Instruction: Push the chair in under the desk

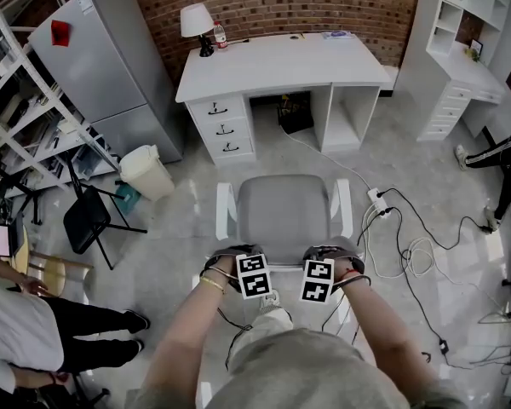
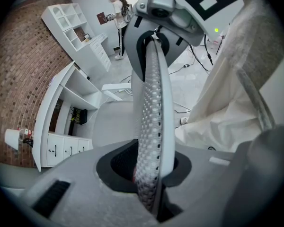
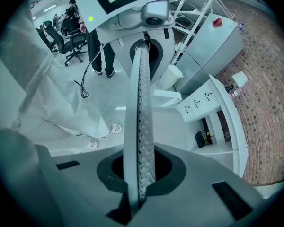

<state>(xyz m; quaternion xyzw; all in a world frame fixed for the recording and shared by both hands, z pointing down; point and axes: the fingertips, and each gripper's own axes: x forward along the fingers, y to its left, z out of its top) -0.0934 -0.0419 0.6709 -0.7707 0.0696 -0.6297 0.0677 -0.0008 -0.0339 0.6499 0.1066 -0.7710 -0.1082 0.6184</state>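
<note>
The chair (image 1: 283, 211) has a grey seat and white armrests and faces the white desk (image 1: 272, 71), a short way back from its knee opening. My left gripper (image 1: 249, 267) and right gripper (image 1: 319, 271) sit side by side on the top edge of the backrest, pointing steeply down. In the left gripper view the perforated backrest rim (image 2: 154, 126) runs between the jaws of the left gripper (image 2: 149, 174), which is shut on it. The right gripper (image 3: 139, 174) is likewise shut on the backrest rim (image 3: 139, 117). The desk (image 3: 227, 112) shows beyond.
A black object (image 1: 295, 113) sits in the desk's knee opening, and a lamp (image 1: 196, 24) stands on top. A fridge (image 1: 111, 66), white bin (image 1: 149, 170) and black folding chair (image 1: 89, 216) stand left. A power strip with cables (image 1: 379, 203) lies right. A person (image 1: 34, 331) stands lower left.
</note>
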